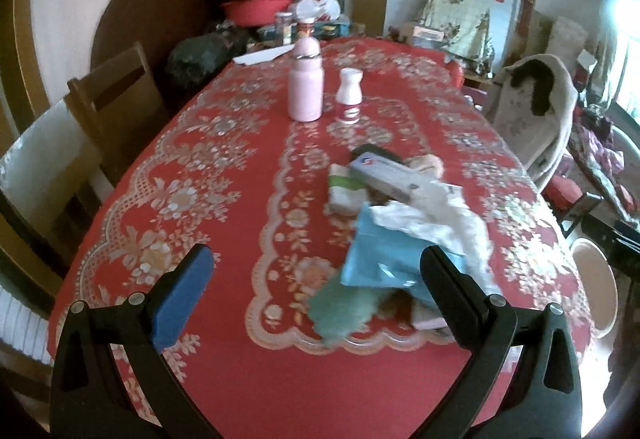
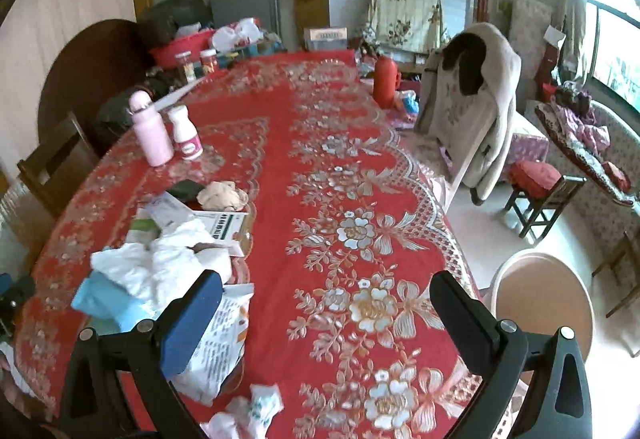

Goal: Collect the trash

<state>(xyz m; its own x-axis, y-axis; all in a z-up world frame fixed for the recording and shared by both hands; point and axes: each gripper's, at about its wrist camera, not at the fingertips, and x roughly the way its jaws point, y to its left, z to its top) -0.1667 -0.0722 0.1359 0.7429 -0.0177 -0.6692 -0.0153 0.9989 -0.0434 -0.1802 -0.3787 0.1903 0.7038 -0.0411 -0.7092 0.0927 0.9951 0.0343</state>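
Observation:
A heap of trash lies on the red flowered tablecloth (image 1: 240, 167): a blue packet (image 1: 380, 259), crumpled white tissue (image 1: 440, 215), a flat box (image 1: 384, 175) and a green blurred piece (image 1: 344, 311). My left gripper (image 1: 316, 291) is open, its right finger in front of the blue packet. In the right wrist view the same heap shows at the left: tissue (image 2: 160, 263), blue packet (image 2: 104, 303), a printed white bag (image 2: 220, 339) and small crumpled wrappers (image 2: 256, 411). My right gripper (image 2: 324, 315) is open and empty above the cloth, its left finger before the white bag.
A pink flask (image 1: 306, 83) and a small white bottle (image 1: 349, 95) stand mid-table. A beige round bin (image 2: 544, 303) stands on the floor at the table's right. A chair draped with a coat (image 2: 468, 103) is beyond it. A wooden chair (image 1: 116, 107) stands at the left.

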